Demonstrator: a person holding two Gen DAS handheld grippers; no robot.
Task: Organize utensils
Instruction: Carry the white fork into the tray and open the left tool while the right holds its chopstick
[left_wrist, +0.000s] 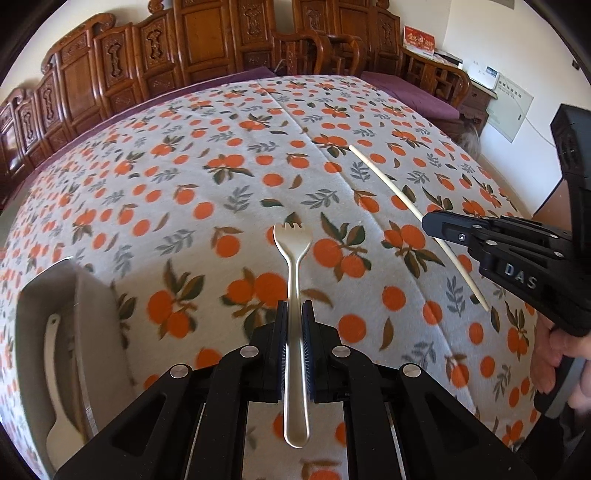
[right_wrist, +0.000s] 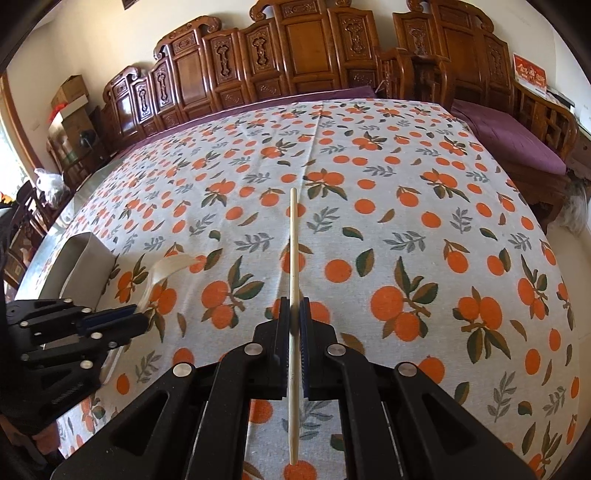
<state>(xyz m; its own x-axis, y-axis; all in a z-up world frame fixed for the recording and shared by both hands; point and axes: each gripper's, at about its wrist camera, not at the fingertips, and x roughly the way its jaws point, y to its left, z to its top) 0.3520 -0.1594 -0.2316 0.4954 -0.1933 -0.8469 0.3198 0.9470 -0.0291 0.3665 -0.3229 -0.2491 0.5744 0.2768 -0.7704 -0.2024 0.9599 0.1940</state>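
Currently, at the far left of the left wrist view, a white tray (left_wrist: 48, 295) rests on the orange-patterned tablecloth (left_wrist: 207, 140), and a white spoon (left_wrist: 55, 373) lies inside it. At centre, the left gripper (left_wrist: 294, 314) is clamped on the handle of a cream spork (left_wrist: 293, 266); the pads press both sides of the handle, and the tined head points away from the camera, raised above the cloth. To the right, the right gripper (left_wrist: 436, 221) pinches a pale chopstick (left_wrist: 384, 181), which runs diagonally across the cloth pattern. A hand (left_wrist: 557, 354) grips the tool body at the right edge.

In the right wrist view, the tray (right_wrist: 79, 254) sits at left, with the left gripper (right_wrist: 136, 314) just beside it carrying the spork (right_wrist: 166, 269). At centre, the right gripper (right_wrist: 293, 306) is closed on the chopstick (right_wrist: 293, 251), which extends straight forward between the pads. A carved wooden screen (right_wrist: 295, 55) stands behind the table.
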